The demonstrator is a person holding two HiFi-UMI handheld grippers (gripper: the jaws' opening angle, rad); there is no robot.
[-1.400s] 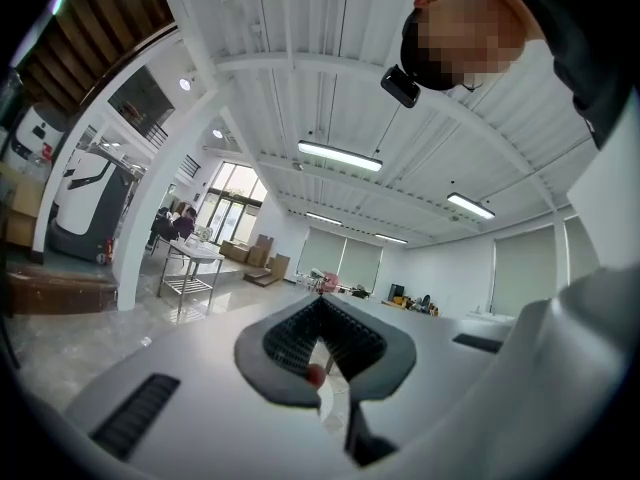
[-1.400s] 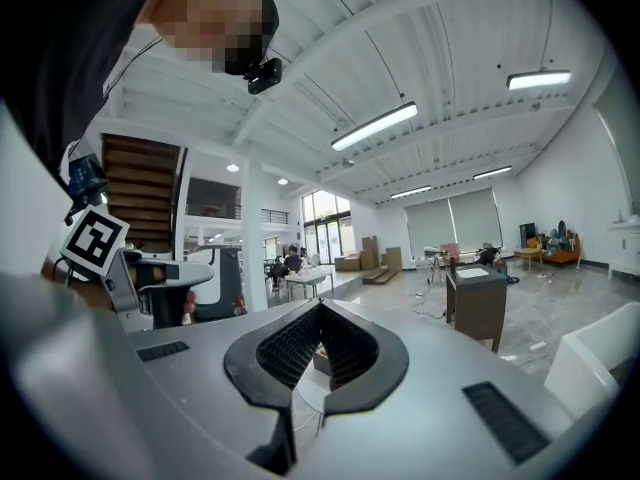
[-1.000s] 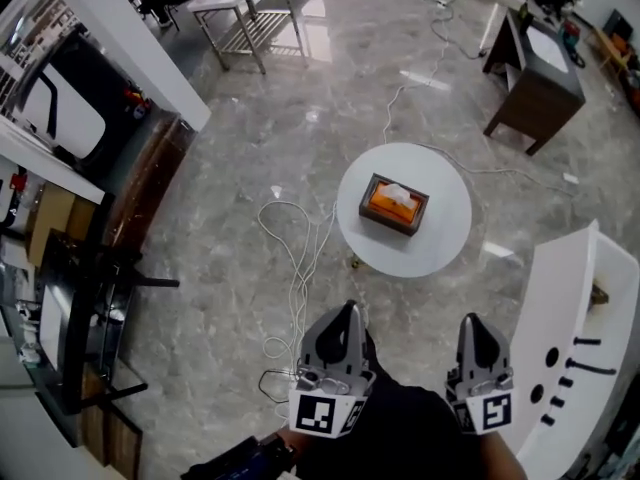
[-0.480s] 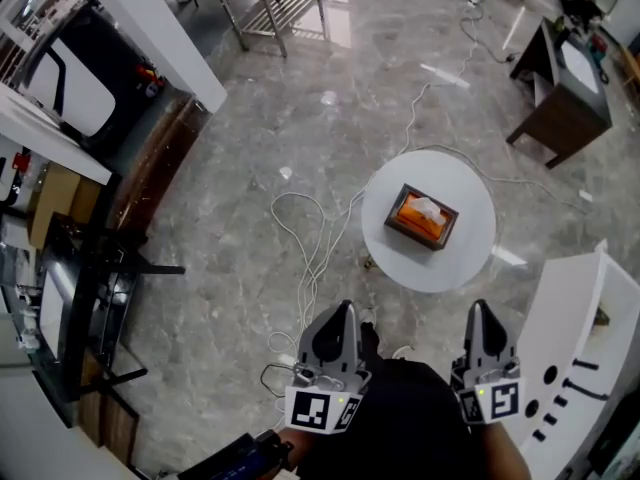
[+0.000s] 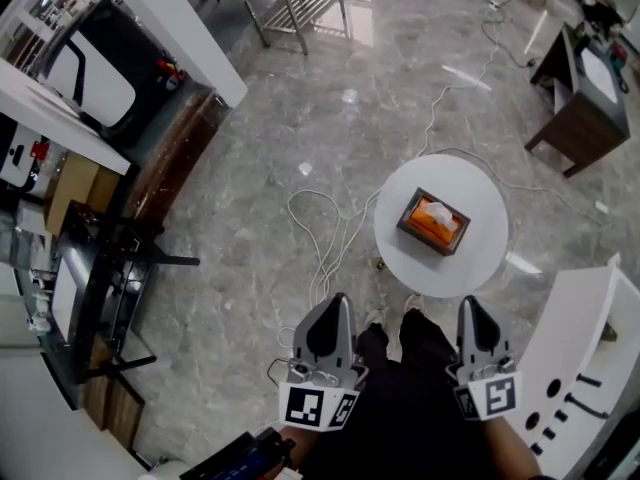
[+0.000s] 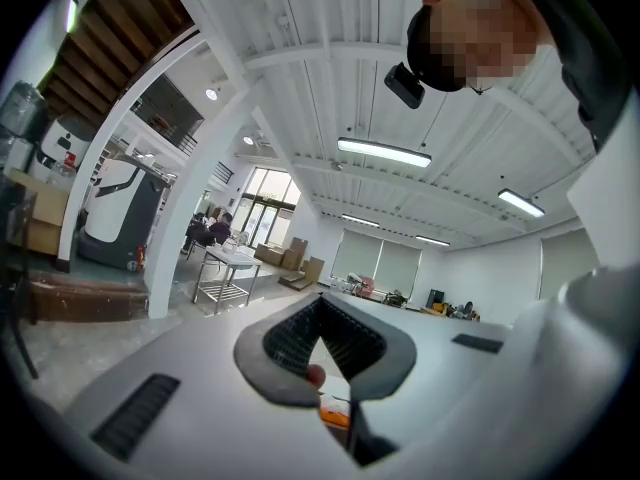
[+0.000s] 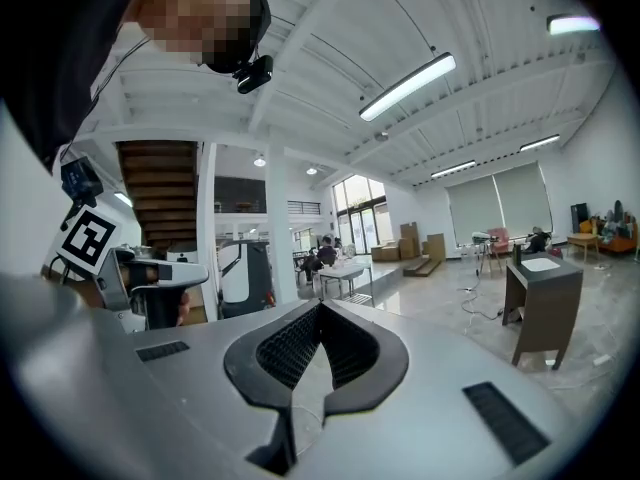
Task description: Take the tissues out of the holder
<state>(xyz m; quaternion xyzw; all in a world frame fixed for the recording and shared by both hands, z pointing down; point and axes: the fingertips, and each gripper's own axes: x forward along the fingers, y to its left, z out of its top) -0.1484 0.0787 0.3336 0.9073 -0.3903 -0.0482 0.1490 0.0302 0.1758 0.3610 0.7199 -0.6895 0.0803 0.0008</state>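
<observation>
No word, number or brand can be read. Only a black-and-white square marker stands on the cube behind the left tool, and another behind the right tool.

The left gripper and the right gripper are held side by side, low before the body, pointed forward and about level. Both pairs of jaws are closed together.

The left gripper and right gripper point ahead, side by side. Ahead of the right one, apart from it, a round white bench carries the holder, tissues poking up. A cable loops on the floor ahead of the left gripper.
</observation>
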